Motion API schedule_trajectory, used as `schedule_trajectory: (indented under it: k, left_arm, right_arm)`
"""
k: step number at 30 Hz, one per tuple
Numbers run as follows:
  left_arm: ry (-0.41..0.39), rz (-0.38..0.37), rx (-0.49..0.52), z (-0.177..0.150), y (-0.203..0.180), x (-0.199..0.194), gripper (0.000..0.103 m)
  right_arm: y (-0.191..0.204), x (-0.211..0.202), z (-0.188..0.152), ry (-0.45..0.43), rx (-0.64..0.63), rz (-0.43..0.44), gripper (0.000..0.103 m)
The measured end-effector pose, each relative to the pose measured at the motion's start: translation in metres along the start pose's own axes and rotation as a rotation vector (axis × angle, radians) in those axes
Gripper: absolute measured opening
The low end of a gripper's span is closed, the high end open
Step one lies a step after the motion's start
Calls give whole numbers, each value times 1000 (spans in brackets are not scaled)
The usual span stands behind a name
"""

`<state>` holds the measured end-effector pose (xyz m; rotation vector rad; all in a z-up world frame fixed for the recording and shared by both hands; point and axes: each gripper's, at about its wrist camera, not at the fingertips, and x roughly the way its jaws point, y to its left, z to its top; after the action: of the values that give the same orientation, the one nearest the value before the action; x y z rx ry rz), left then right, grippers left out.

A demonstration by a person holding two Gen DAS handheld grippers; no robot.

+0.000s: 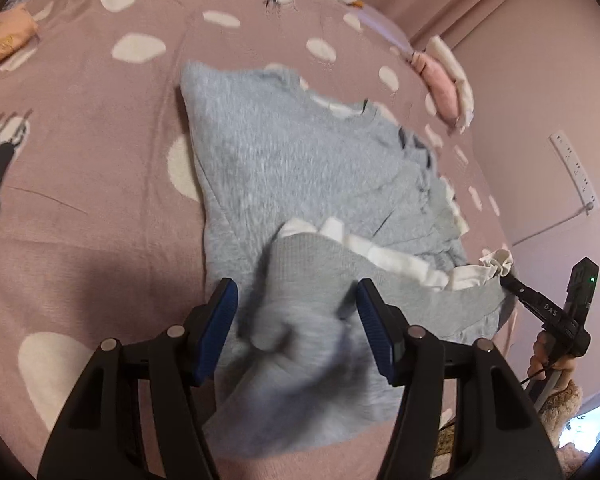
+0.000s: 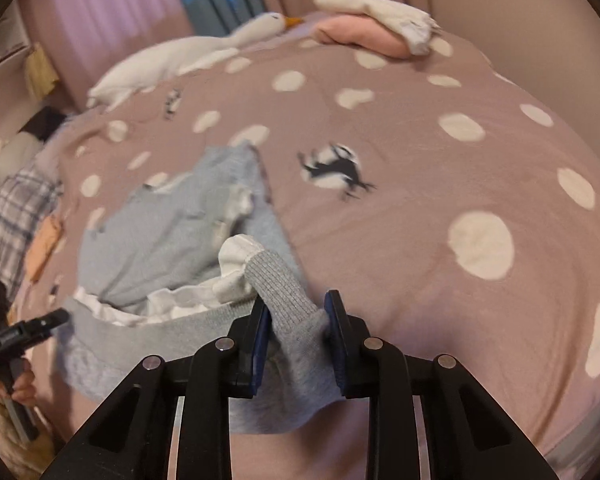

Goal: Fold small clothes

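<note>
A small grey sweater (image 1: 284, 160) with white ruffle trim lies on the pink spotted bedspread (image 1: 80, 92). Its lower part is lifted and bunched toward me. My left gripper (image 1: 296, 320) has its blue pads apart, with a blurred fold of grey fabric passing between them. My right gripper (image 2: 298, 328) is shut on a grey ribbed cuff or hem (image 2: 288, 300) of the sweater (image 2: 148, 240), beside the white trim (image 2: 236, 256). The right gripper also shows in the left wrist view (image 1: 512, 280) at the garment's right corner.
Folded pink and white clothes (image 2: 372, 28) sit at the bed's far edge, next to a white goose plush (image 2: 188, 56). A pile of plaid and other clothes (image 2: 20, 208) lies at the left. A wall with a power strip (image 1: 576, 172) stands beyond the bed.
</note>
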<state>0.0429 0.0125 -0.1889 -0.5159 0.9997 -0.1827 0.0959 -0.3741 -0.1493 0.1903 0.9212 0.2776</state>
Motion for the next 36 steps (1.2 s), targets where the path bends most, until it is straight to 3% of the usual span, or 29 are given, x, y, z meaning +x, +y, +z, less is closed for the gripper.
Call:
schedule_trajectory:
  k: [3,7,9,17,23,29,36]
  left_arm:
    - [15,44,34,0,-6,11,52]
    - [5,103,58,-1,-9,13,25]
    - [-12,95,49,-3,-9,7,16]
    - [-171,27,-14,-18,-25,-58,14]
    - [-287,29,-62,-22,-24,-99,14]
    - [-362,19,-62,-19,-32,-125,14]
    - [-395,0,-51,-8,-37,-134,14]
  right_arm:
    - [-5,22,-9,72,36,-19,28]
    - [-8,34,-14,83,61,-32,28]
    - [-9,33,-14,83,86,-22,28]
    - [-3,-7,-9,-14,111,35,28]
    - [9,-40,2,-119,117,121,27]
    - [24,-60,14,-210,110,167,27]
    - [32,-64,28,-247,97,162,27]
